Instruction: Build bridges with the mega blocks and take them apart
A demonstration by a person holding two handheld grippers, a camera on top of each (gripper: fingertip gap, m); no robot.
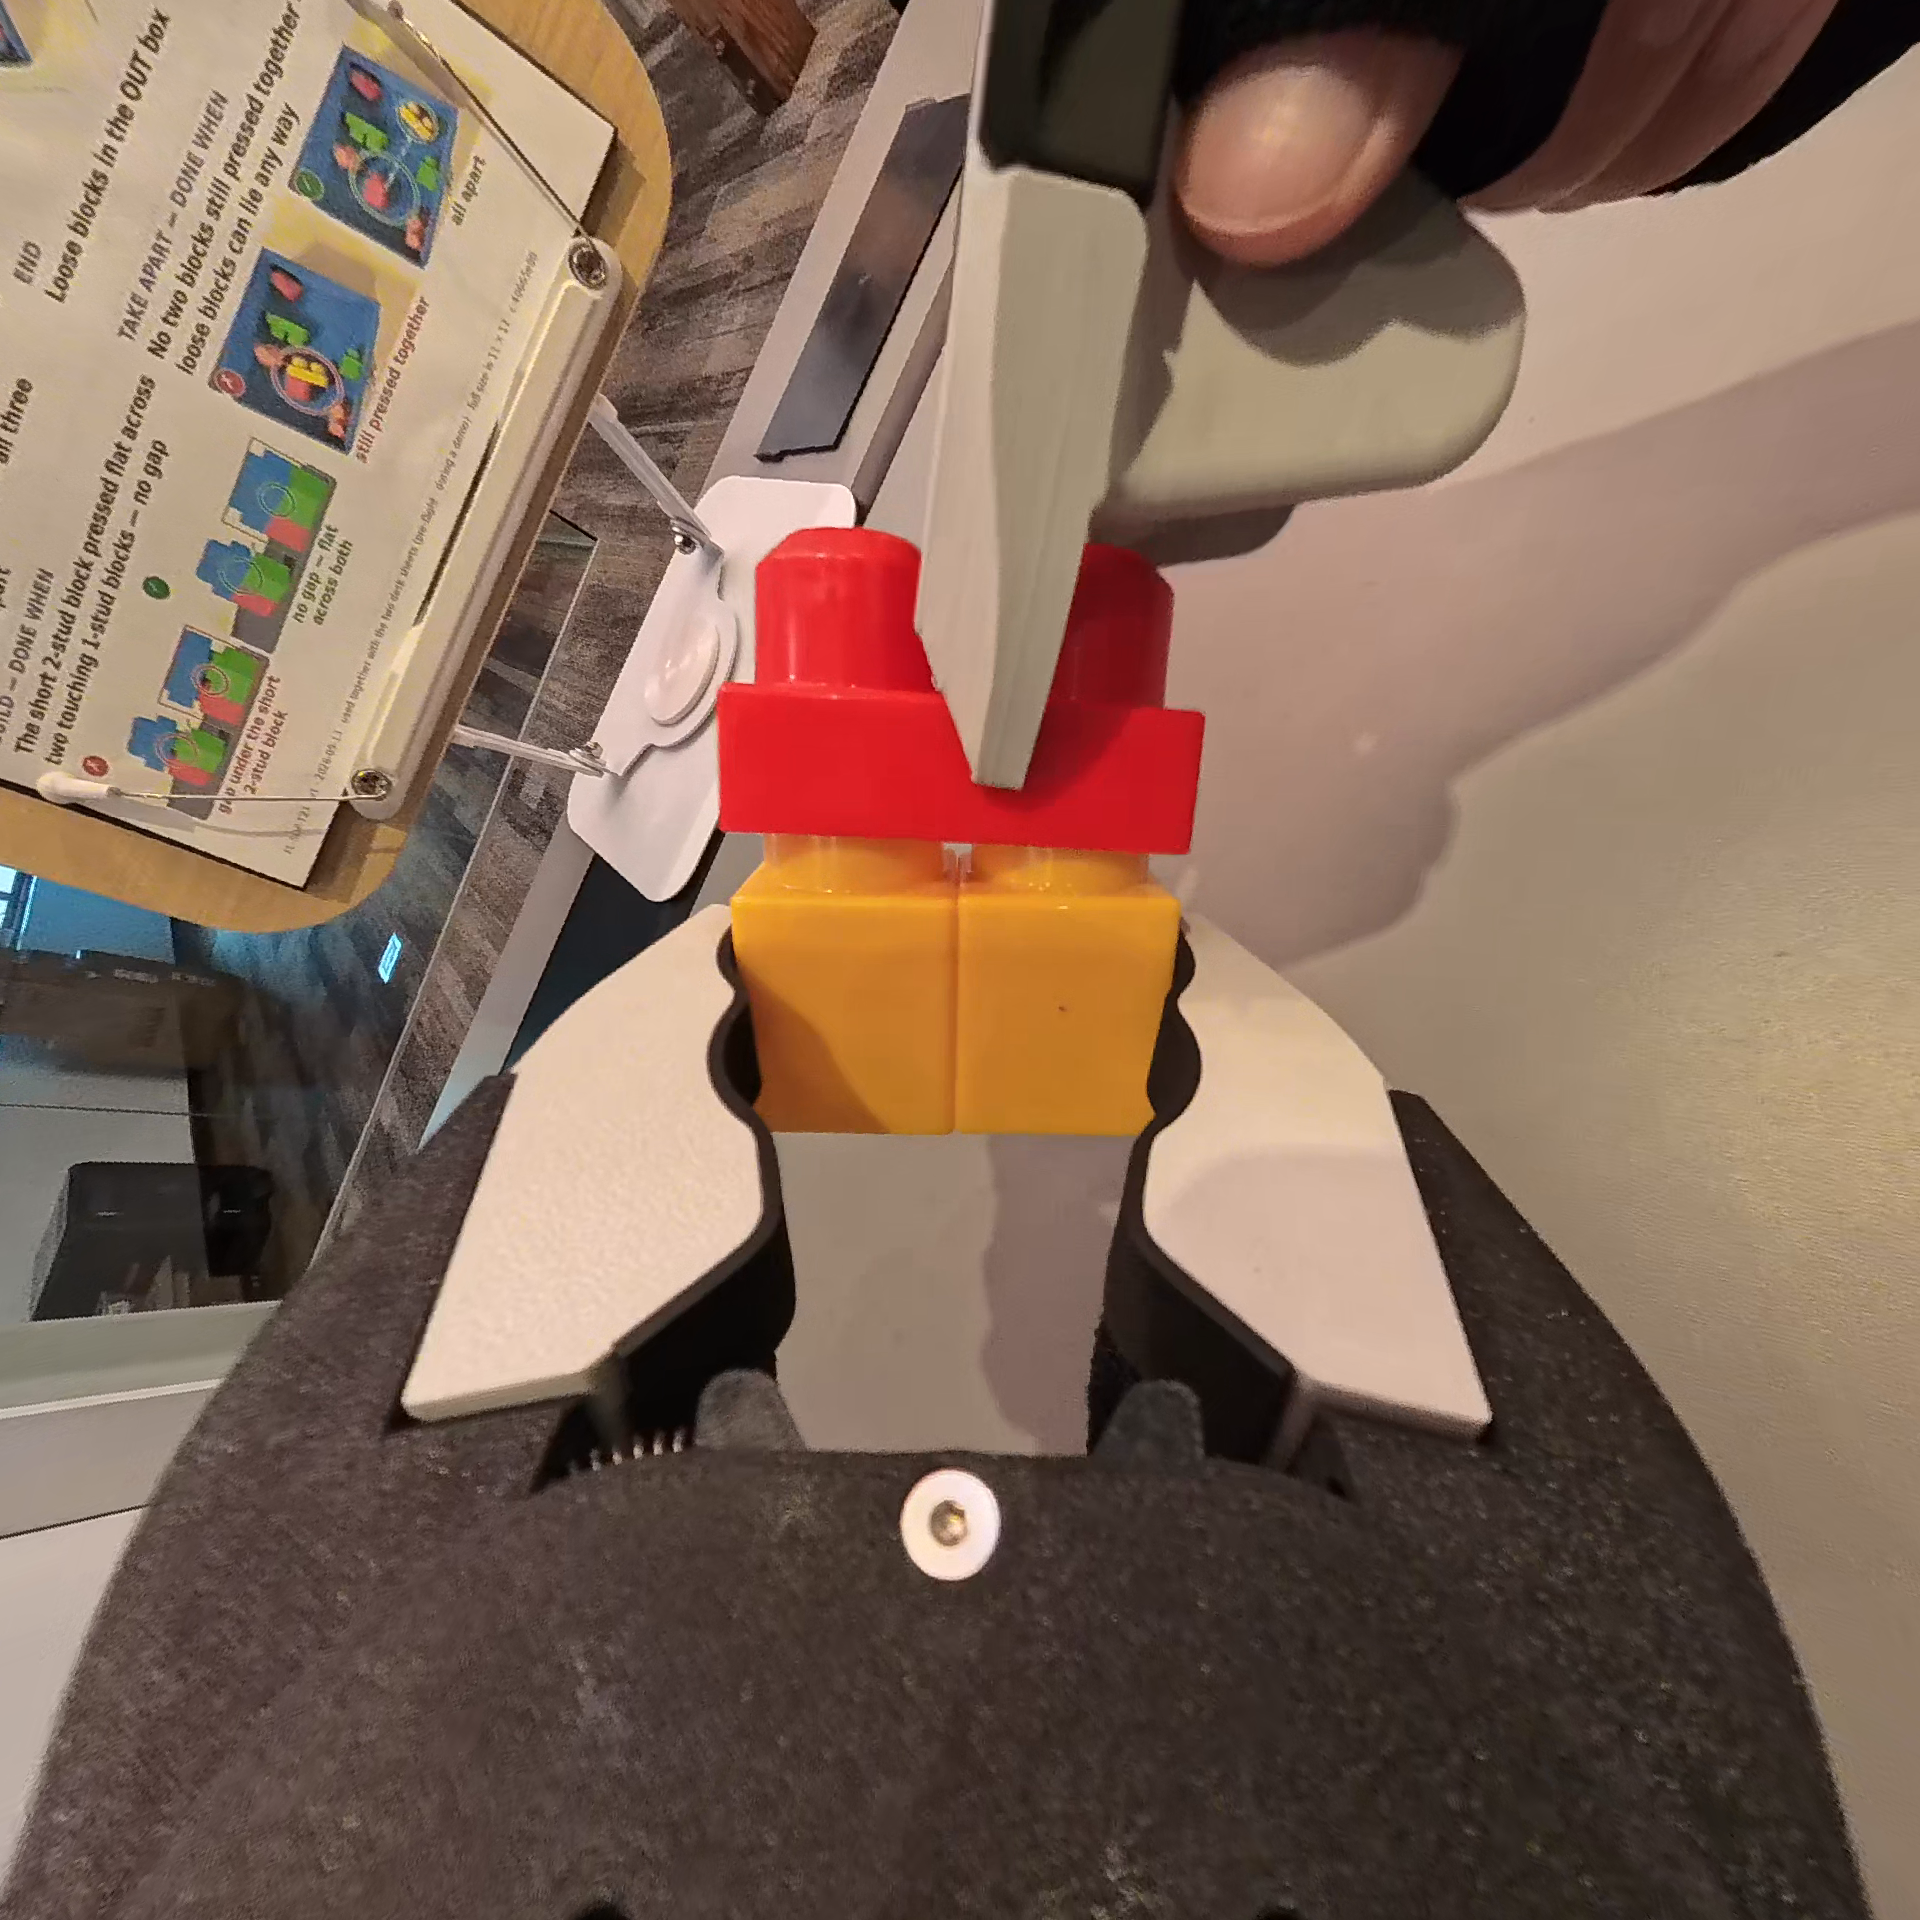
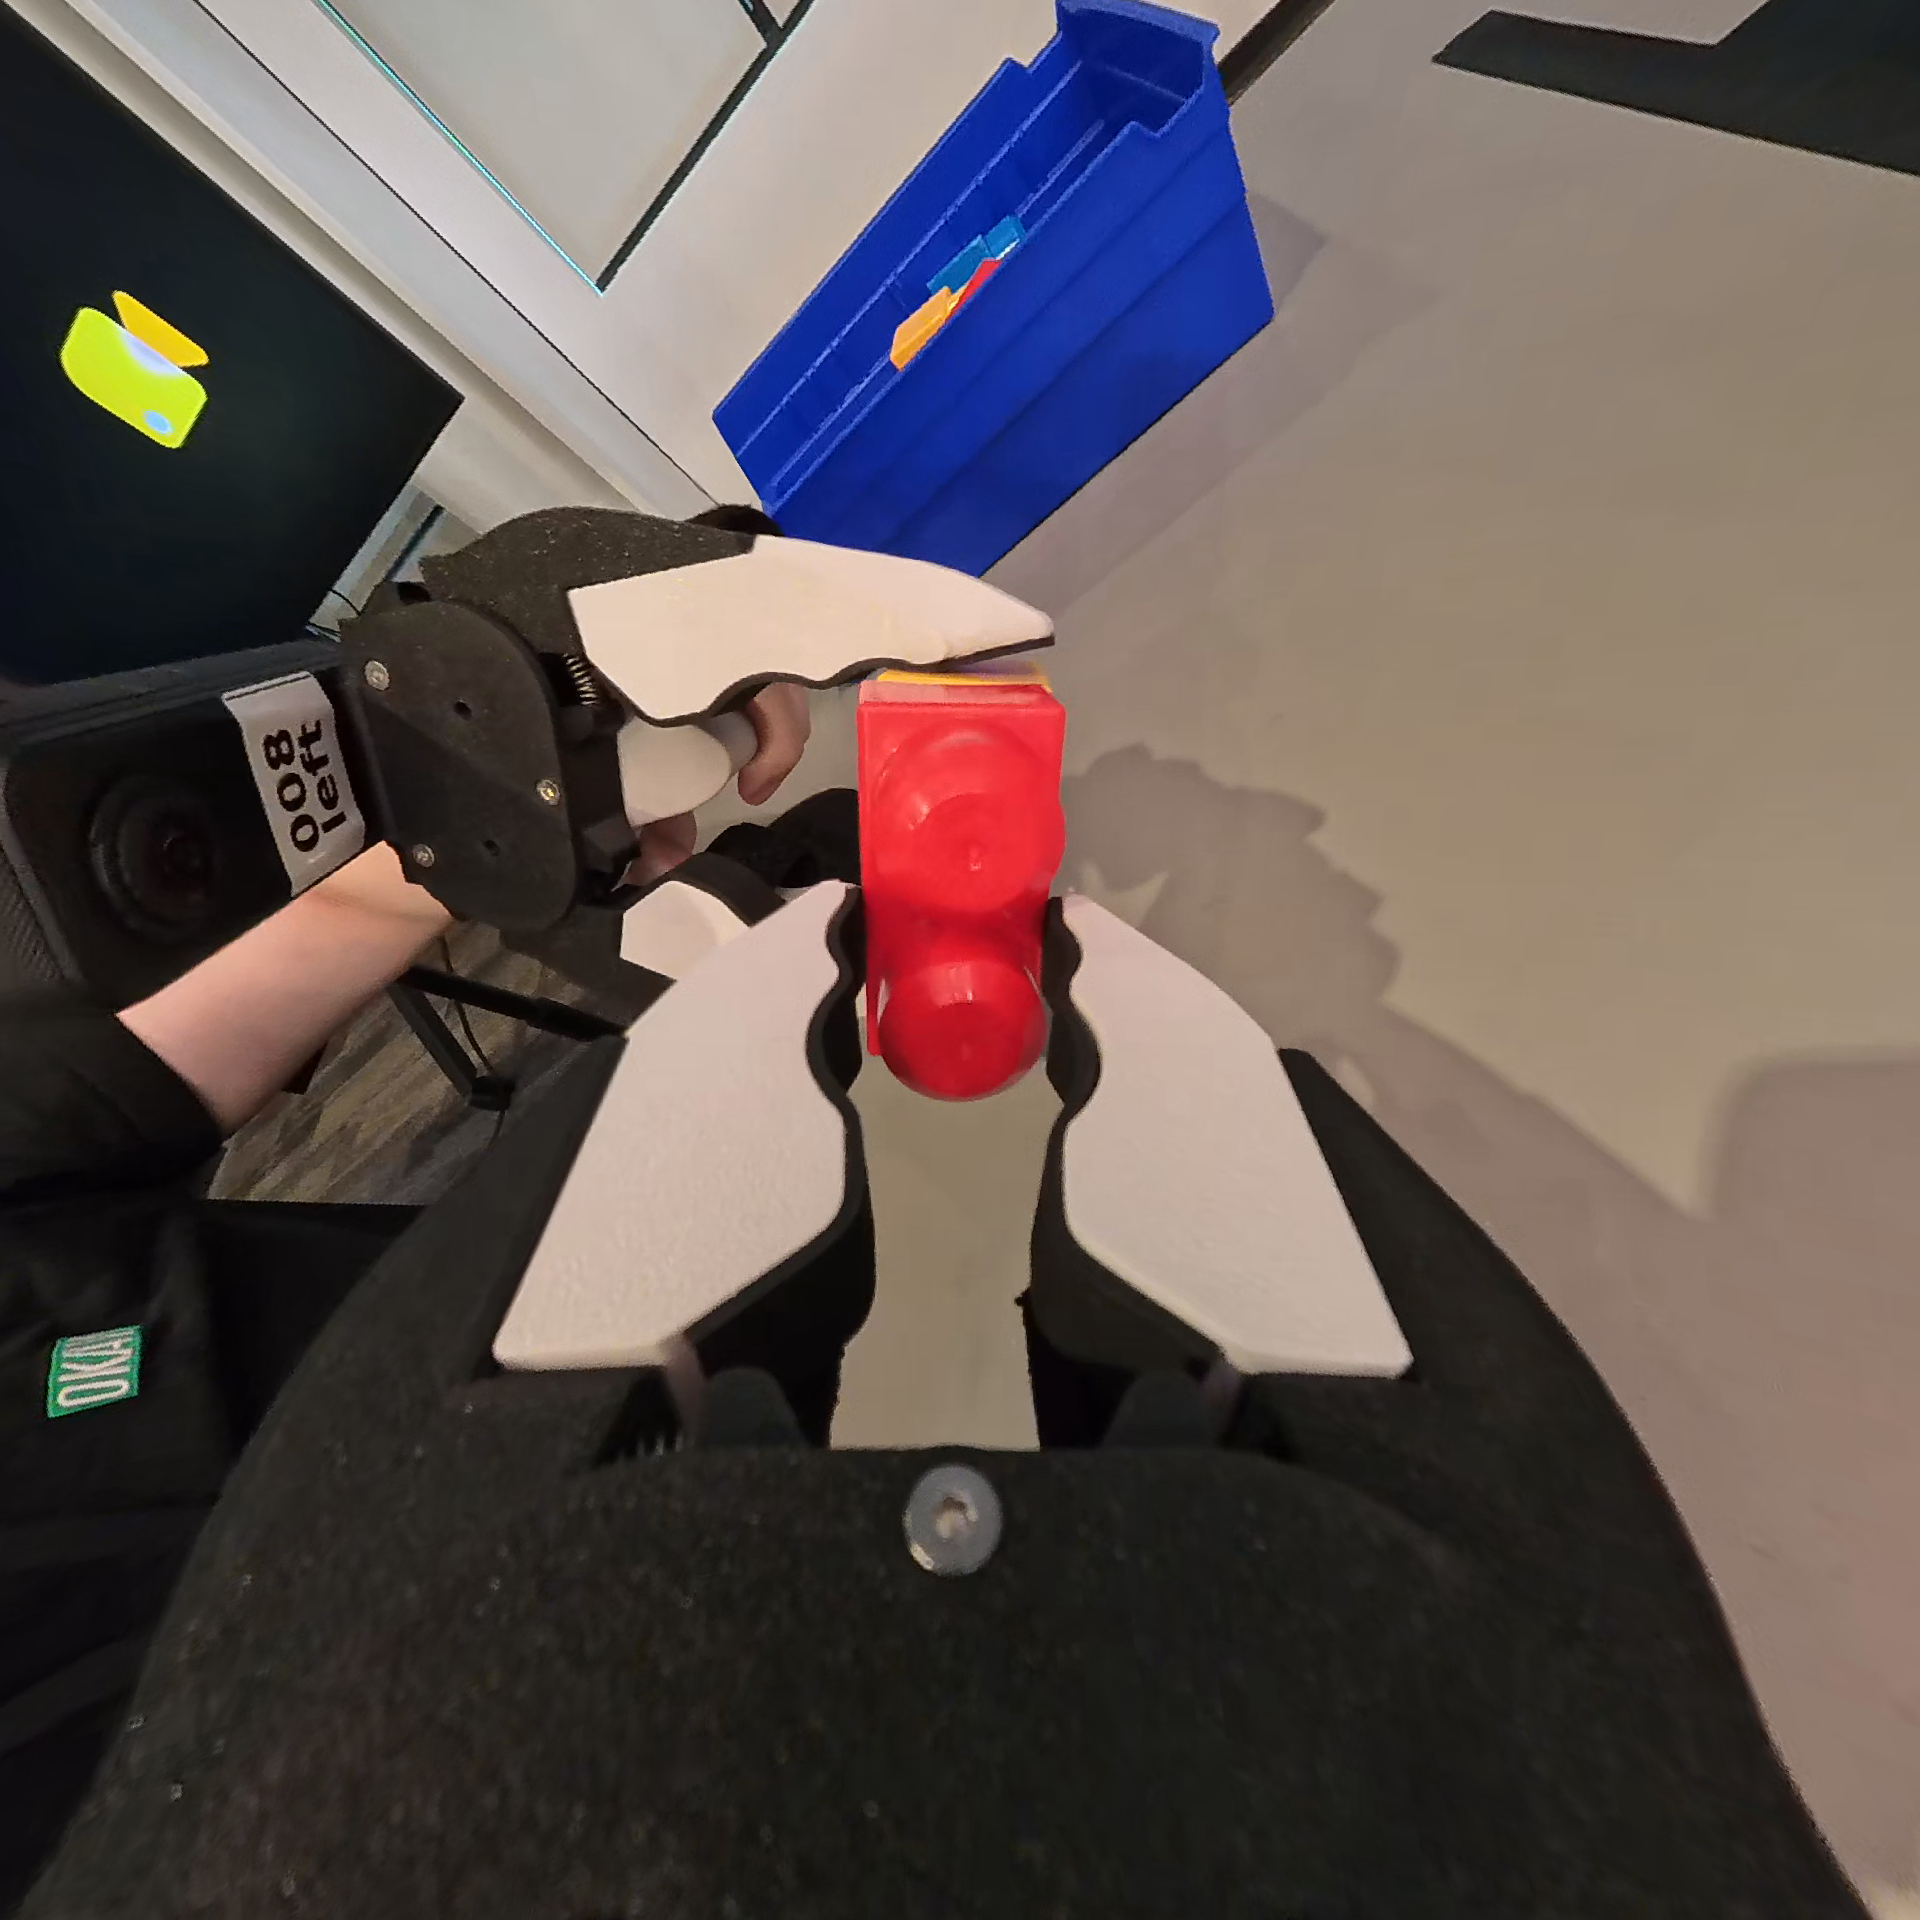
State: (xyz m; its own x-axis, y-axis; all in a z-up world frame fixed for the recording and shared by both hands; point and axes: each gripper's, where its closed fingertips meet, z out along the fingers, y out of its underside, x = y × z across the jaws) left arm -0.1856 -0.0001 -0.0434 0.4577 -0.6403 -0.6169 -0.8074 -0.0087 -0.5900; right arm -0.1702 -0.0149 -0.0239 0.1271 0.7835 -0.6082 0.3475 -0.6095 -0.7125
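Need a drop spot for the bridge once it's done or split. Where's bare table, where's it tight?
Free: the white table right of the red block, below the blue bin. Crowded: around the yellow blocks, where the left gripper and right gripper meet, and left toward the instruction sheet.

Blocks in the grippers: one red, two yellow. One blue bin. One instruction sheet.
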